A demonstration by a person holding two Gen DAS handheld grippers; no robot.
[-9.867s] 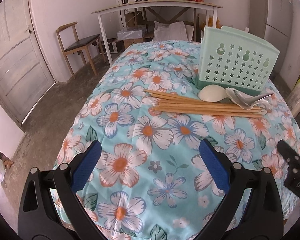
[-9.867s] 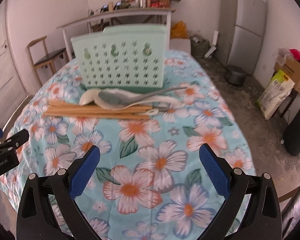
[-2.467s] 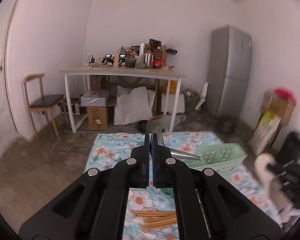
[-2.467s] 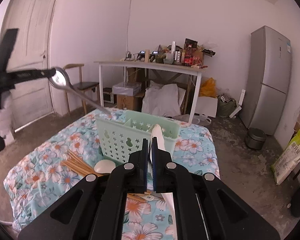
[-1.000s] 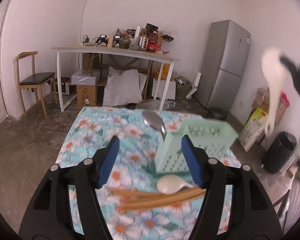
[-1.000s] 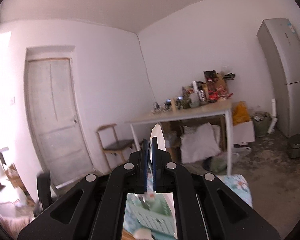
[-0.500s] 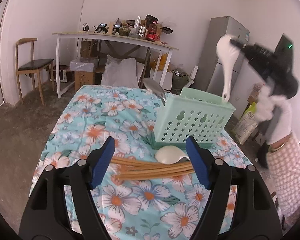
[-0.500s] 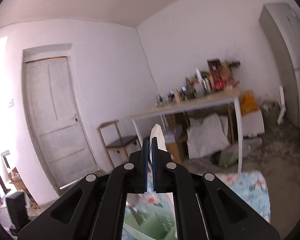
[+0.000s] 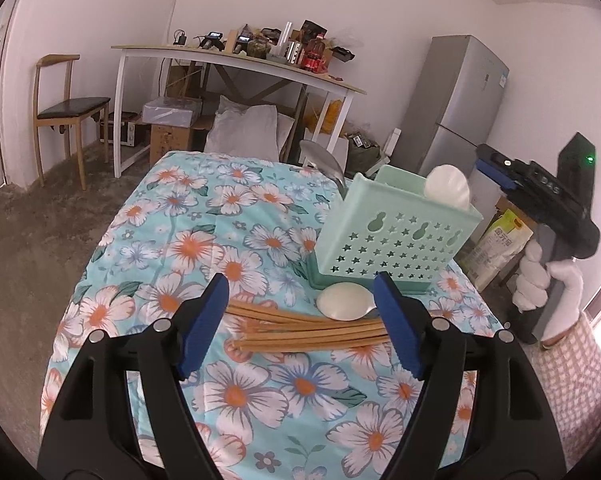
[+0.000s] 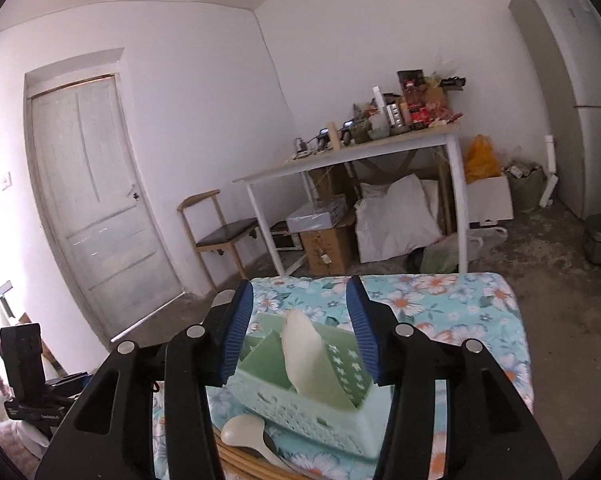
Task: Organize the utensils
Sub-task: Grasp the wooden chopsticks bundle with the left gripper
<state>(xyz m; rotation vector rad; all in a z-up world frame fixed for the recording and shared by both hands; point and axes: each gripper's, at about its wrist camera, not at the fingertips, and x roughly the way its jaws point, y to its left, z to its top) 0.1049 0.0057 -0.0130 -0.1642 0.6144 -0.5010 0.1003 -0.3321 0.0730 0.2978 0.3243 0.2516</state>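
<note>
A mint green basket [image 9: 396, 236] stands on the flowered table. A metal spoon [image 9: 324, 164] leans out of its left end. A white spoon [image 10: 300, 344] stands in its right compartment. My right gripper [image 10: 300, 300] hovers just over the basket and its jaws are opening. The white spoon is between the pads but touches neither. In the left wrist view my left gripper [image 9: 300, 300] is open and empty above a bundle of wooden chopsticks [image 9: 300, 332]. Another white spoon [image 9: 344, 306] lies in front of the basket.
A gloved hand [image 9: 540, 276] holds the right gripper [image 9: 490, 166] beyond the table's right edge. Behind the table are a white desk [image 9: 236, 60] with clutter, a wooden chair [image 9: 64, 108], a grey fridge [image 9: 460, 104] and boxes on the floor.
The right gripper came down over the basket and opened, letting go of the white spoon, which now stands in the basket. The left gripper sank a little toward the chopsticks.
</note>
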